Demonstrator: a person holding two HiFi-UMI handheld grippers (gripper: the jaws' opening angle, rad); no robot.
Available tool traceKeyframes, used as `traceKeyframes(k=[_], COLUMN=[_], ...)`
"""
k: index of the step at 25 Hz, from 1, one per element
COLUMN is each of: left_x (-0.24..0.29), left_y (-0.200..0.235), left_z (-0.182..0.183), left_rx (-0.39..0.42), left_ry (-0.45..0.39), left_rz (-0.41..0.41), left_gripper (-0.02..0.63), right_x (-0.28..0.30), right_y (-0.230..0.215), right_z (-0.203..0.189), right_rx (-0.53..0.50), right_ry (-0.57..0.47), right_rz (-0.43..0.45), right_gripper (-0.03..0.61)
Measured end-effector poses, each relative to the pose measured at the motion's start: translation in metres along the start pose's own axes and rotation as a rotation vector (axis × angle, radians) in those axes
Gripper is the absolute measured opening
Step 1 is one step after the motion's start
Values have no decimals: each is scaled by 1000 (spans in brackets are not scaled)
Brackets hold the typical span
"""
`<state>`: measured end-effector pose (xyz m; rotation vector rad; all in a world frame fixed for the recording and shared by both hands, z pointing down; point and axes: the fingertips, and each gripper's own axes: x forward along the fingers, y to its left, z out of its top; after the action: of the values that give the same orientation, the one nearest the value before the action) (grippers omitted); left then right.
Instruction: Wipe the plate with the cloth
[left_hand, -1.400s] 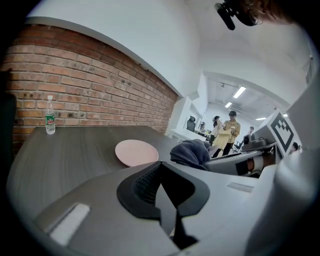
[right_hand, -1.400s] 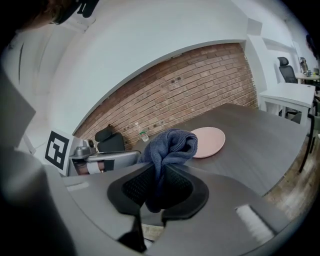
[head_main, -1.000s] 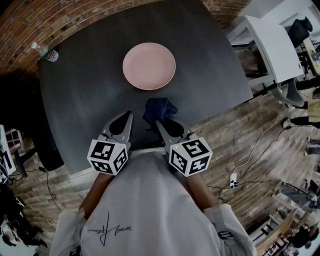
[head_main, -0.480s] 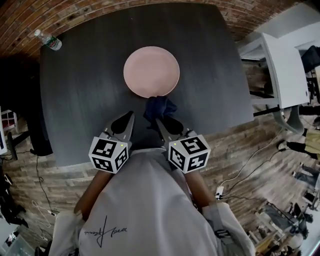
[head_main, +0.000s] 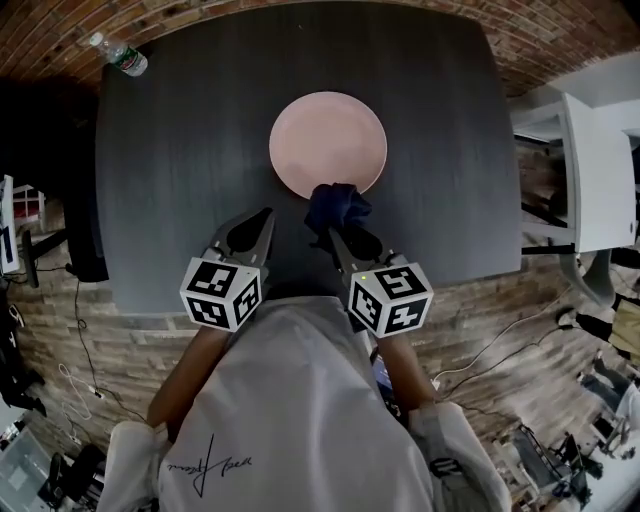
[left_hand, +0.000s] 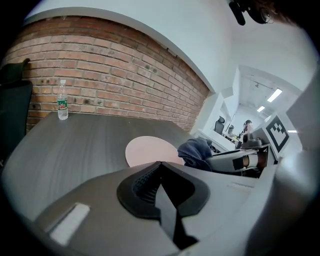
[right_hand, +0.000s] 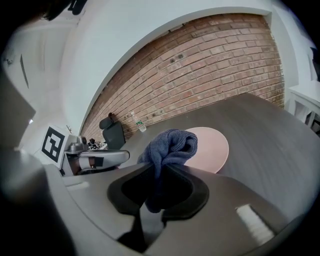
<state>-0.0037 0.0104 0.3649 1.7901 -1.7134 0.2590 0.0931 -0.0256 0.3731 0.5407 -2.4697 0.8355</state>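
A round pink plate (head_main: 328, 143) lies on the dark table (head_main: 180, 150), also seen in the left gripper view as the plate (left_hand: 147, 151) and in the right gripper view as the plate (right_hand: 212, 146). A dark blue cloth (head_main: 336, 209) is bunched at the plate's near edge, pinched by my right gripper (head_main: 337, 228). Its folds stand up between the jaws as the cloth (right_hand: 169, 150). My left gripper (head_main: 262, 225) hovers beside it to the left, jaws shut with nothing between them; from there the cloth (left_hand: 196, 152) shows to the right.
A plastic water bottle (head_main: 124, 57) stands at the table's far left corner by the brick wall; the bottle (left_hand: 62, 100) is upright. A black chair (right_hand: 113, 132) sits at the left side. A white desk (head_main: 590, 170) is to the right.
Both grippers have moved forward over the table. The cloth in the right gripper now reaches the plate's near edge, where it was short of it before.
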Motion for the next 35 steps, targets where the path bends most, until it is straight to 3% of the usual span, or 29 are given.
traceKeyframes(k=[11,16,35], left_x=[35,41,79], left_y=[52,70,83], left_z=[18,11,-16], left_rx=[-107,-160,-257], left_ry=[-11,7,101], left_rz=[113,120,68], left_gripper=[25,32,63], right_x=[33,43,69], right_y=[-37,-42,-86], right_z=[9,-4,5], right_rx=[-41,-60,-74], right_ry=[90,159,200], right_rz=[-49,-55,-139], right_gripper=[66,66,67])
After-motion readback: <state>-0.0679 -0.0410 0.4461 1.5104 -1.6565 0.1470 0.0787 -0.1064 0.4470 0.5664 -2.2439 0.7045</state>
